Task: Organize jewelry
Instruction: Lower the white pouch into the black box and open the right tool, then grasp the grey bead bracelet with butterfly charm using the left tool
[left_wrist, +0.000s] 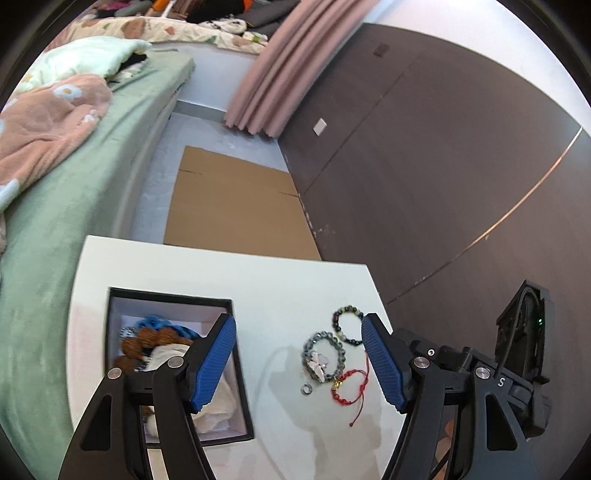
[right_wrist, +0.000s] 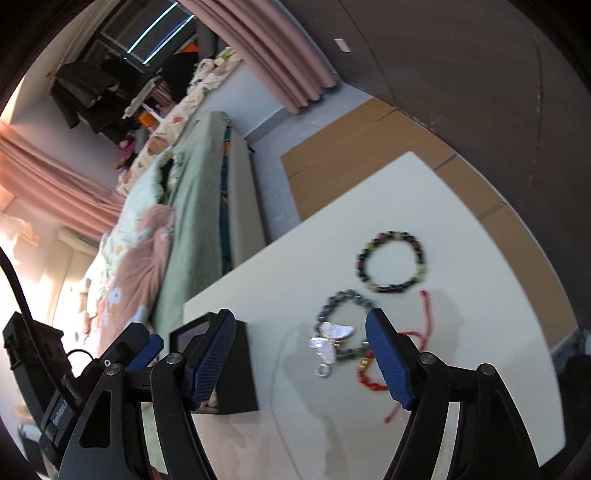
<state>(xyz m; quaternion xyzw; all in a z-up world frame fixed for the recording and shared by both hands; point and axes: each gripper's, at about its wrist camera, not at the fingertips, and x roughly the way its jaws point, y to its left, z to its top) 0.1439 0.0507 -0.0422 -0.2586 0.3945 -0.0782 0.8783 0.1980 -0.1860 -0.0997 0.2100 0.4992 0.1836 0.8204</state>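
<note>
On the white table (left_wrist: 288, 288) lie a dark bead bracelet (left_wrist: 347, 325), a grey bead bracelet (left_wrist: 323, 356) with a white butterfly charm, a red cord bracelet (left_wrist: 345, 391) and a small ring (left_wrist: 306, 388). A black box (left_wrist: 177, 295) at the left holds blue and brown beads and white cloth. My left gripper (left_wrist: 299, 362) is open and empty above the table, between box and bracelets. In the right wrist view my right gripper (right_wrist: 301, 360) is open and empty just above the grey bracelet (right_wrist: 343, 299); the dark bracelet (right_wrist: 393, 262), the red cord (right_wrist: 369, 380) and the box (right_wrist: 236, 369) show too.
A bed with a green sheet (left_wrist: 55, 229) and pink blanket runs along the table's left side. Flat cardboard (left_wrist: 236, 199) lies on the floor beyond the table. A dark wall (left_wrist: 443, 166) and pink curtain (left_wrist: 280, 62) stand at right and back.
</note>
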